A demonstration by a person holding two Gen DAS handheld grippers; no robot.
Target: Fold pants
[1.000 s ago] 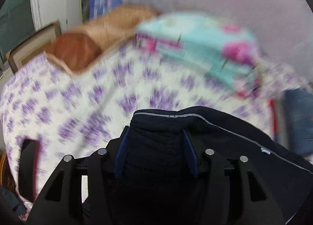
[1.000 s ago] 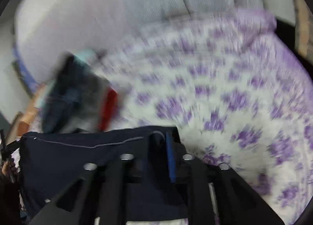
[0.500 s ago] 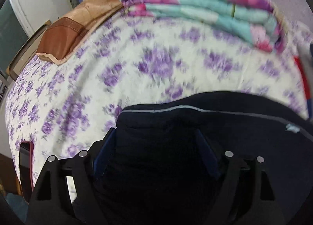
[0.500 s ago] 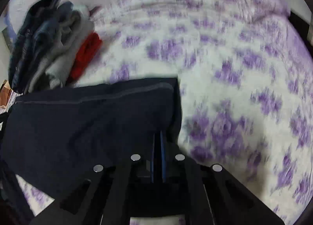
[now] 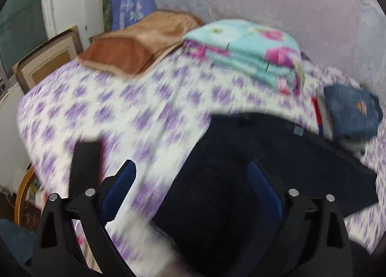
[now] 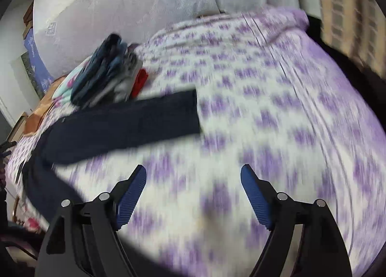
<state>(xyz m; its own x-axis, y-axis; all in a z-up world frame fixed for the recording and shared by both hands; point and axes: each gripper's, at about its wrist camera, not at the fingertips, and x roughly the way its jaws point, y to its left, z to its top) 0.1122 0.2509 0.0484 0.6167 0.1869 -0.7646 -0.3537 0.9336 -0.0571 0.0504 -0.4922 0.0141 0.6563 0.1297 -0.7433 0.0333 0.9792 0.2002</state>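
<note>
The dark navy pants (image 5: 265, 156) lie folded on the purple-flowered bedspread (image 5: 144, 113). My left gripper (image 5: 190, 180) hovers over their near end with its jaws opening. The cloth lies under the gap and reaches the right blue pad (image 5: 263, 190), but neither pad presses on it. In the right wrist view the pants (image 6: 120, 125) stretch as a long band at the upper left. My right gripper (image 6: 194, 180) is well clear of them, its jaws opening, with only bedspread (image 6: 265, 108) between the fingers.
A folded turquoise floral blanket (image 5: 253, 52) and a brown pillow (image 5: 135, 48) sit at the back. A stack of folded clothes (image 6: 108, 77) with a red piece (image 6: 140, 81) lies just behind the pants. A dark flat object (image 5: 84, 163) rests near the bed's left edge.
Both grippers have let go of the pants and drawn back from them. The jaws of both now stand wide, and the pants lie flat on the bed.
</note>
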